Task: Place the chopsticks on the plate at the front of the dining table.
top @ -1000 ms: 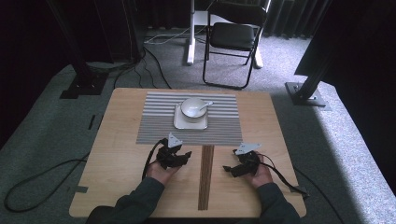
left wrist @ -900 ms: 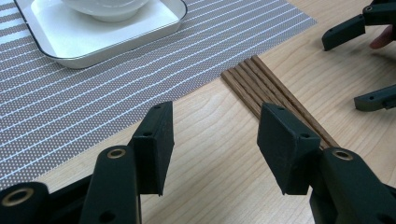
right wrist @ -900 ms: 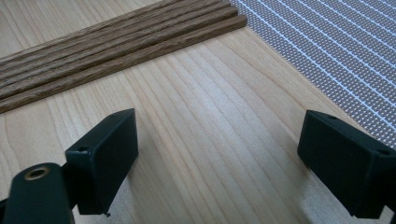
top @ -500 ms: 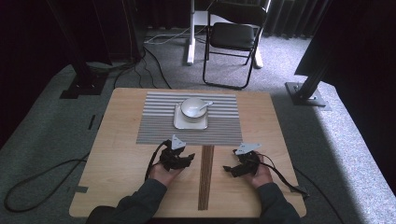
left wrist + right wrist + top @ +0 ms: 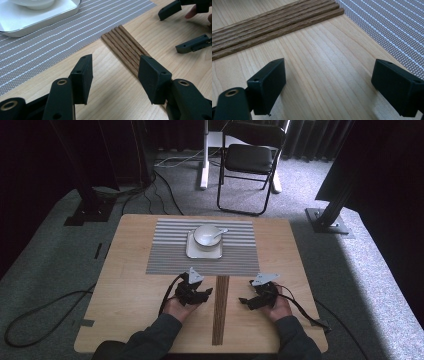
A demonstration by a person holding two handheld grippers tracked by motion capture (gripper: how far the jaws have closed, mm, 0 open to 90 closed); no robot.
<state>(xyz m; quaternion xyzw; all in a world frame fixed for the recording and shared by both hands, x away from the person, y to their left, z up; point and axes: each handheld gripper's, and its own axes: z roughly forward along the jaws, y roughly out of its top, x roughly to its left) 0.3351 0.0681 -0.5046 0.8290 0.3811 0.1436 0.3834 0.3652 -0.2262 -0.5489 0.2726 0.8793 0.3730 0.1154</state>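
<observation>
Both claws stand apart, gripping nothing. The left gripper (image 5: 200,294) and right gripper (image 5: 248,301) flank the wooden sticks (image 5: 220,307) lying on the table (image 5: 125,300). The high view adds the bowl (image 5: 206,234) on its tray (image 5: 190,252). No legible writing.

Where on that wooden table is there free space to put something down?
Bare wood lies left of the grey striped placemat, out to the light wooden table edge, and likewise right of it. The near middle is crowded: dark ribbed wooden strip, left tool, right tool. The white square tray sits mid-mat.
</observation>
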